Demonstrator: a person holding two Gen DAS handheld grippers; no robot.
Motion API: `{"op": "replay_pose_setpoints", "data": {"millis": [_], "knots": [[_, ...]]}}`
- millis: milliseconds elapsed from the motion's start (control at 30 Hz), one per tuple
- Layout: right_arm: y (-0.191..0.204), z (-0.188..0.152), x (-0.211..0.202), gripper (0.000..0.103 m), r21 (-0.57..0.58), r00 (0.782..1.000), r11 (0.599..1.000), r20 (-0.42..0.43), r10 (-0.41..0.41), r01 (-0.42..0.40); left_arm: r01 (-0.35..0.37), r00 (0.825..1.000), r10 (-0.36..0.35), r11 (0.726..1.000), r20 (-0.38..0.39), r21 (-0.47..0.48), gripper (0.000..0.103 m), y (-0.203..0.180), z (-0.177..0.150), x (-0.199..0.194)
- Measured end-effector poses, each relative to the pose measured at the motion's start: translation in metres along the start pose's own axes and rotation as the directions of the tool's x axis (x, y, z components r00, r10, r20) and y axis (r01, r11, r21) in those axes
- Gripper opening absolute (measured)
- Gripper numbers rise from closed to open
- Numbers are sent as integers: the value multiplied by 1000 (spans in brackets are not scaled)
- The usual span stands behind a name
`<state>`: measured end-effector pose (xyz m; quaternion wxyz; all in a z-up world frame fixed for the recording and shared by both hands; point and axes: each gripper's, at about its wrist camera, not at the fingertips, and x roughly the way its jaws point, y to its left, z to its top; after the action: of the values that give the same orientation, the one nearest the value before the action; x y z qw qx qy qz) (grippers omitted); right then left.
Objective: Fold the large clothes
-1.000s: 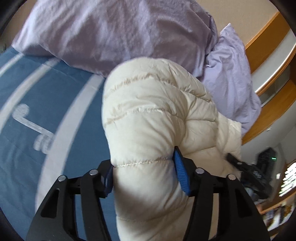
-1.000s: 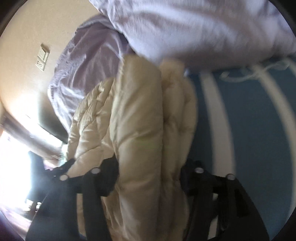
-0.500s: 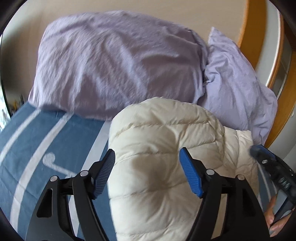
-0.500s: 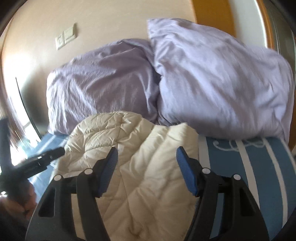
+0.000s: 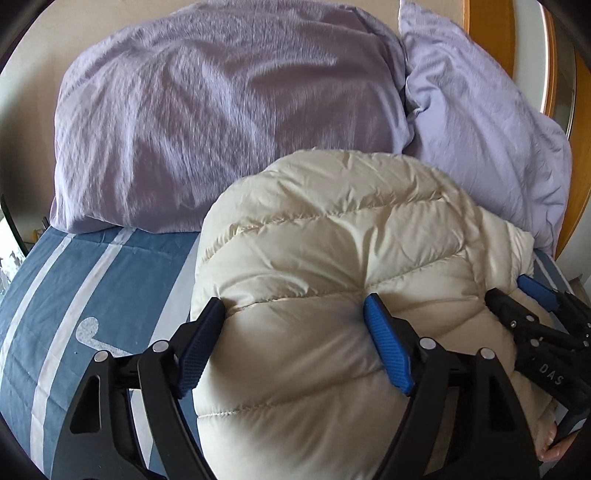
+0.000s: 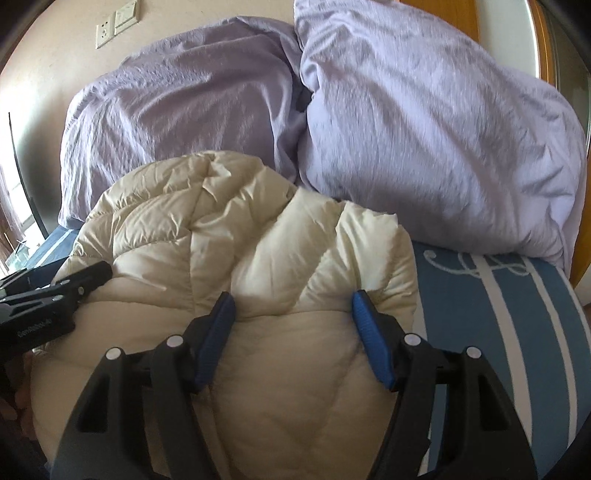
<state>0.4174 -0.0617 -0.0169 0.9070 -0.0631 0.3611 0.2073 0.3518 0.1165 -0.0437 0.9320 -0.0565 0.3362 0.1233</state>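
Observation:
A cream quilted puffer jacket (image 5: 332,258) lies bundled on the blue striped bedspread (image 5: 74,295), pushed against the lilac pillows. My left gripper (image 5: 293,306) straddles its near left bulge. Its jaws are opening, and the blue pads (image 5: 388,347) stand wide at the padding's sides without squeezing it. In the right wrist view the jacket (image 6: 258,240) shows a folded edge at its right end. My right gripper (image 6: 291,299) sits over that part with pads apart and the padding bulging between them. Each gripper shows at the edge of the other's view: the right gripper (image 5: 532,306), the left gripper (image 6: 85,277).
Two lilac pillows (image 5: 221,110) (image 6: 443,147) lean on the beige wall behind the jacket. A wooden frame (image 5: 491,33) stands at the right. Wall sockets (image 6: 110,26) are at upper left. The bedspread (image 6: 498,332) runs on to the right of the jacket.
Both grippers held the jacket squeezed and tilted a second ago. They have since rolled level, the jacket now rests by the pillows, and both pairs of jaws have spread, the left more.

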Motion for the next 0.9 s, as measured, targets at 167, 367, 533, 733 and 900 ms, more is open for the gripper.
{"op": "replay_pose_setpoints", "data": {"millis": [167,367,533,733,900], "knots": [[-2,-4,4,68,17,1000,1000,-11,9,-8,-2,1000,3,1000,-9,12,82,0,-4,9],[-2,-5,8,70,18,1000,1000,-17,8,-8,4,1000,-4,1000,-21,-1,86,4,-8,16],[-5,-5,9,73,27,1000,1000,-13,12,-12,3,1000,-3,1000,-29,-8,91,6,-10,21],[-7,-8,9,81,41,1000,999,7,13,-14,3,999,-4,1000,-34,-25,97,10,-11,26],[-8,-9,9,86,52,1000,998,21,20,-21,3,1000,-3,1000,-28,-24,100,11,-13,27]]}}
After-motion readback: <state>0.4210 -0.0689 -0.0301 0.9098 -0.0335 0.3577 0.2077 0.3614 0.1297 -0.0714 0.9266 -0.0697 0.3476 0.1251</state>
